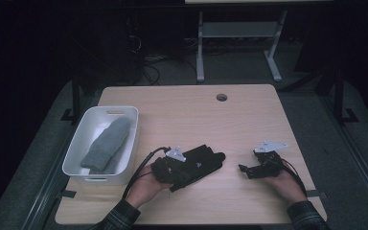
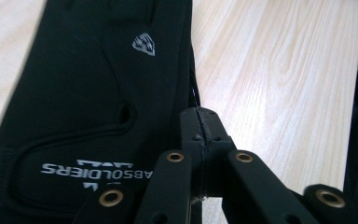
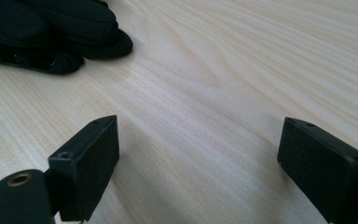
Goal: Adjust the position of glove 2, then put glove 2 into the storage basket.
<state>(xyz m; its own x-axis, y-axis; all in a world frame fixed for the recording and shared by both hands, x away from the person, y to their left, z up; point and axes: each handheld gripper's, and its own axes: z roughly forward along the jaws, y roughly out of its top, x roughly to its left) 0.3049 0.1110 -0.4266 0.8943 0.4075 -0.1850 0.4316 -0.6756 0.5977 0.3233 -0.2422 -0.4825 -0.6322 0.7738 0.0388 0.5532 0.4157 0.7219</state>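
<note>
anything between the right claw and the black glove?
Nothing: bare wood tabletop between the open right claw and the black glove. High view shows the gap; right gripper view shows bare wood up to the glove's fingertips.

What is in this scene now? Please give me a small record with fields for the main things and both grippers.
table: light wood table with a round hole near the far edge
bin: white bin at the table's left side
in bin: grey sock, lying flat
glove: black glove on the table, white logo and lettering on it
left gripper: left gripper, jaws shut, pinching the glove's edge
right gripper: right gripper, jaws wide open, nothing between them, low over bare wood
right gripper and glove: apart, glove fingertips lie to its left
</note>
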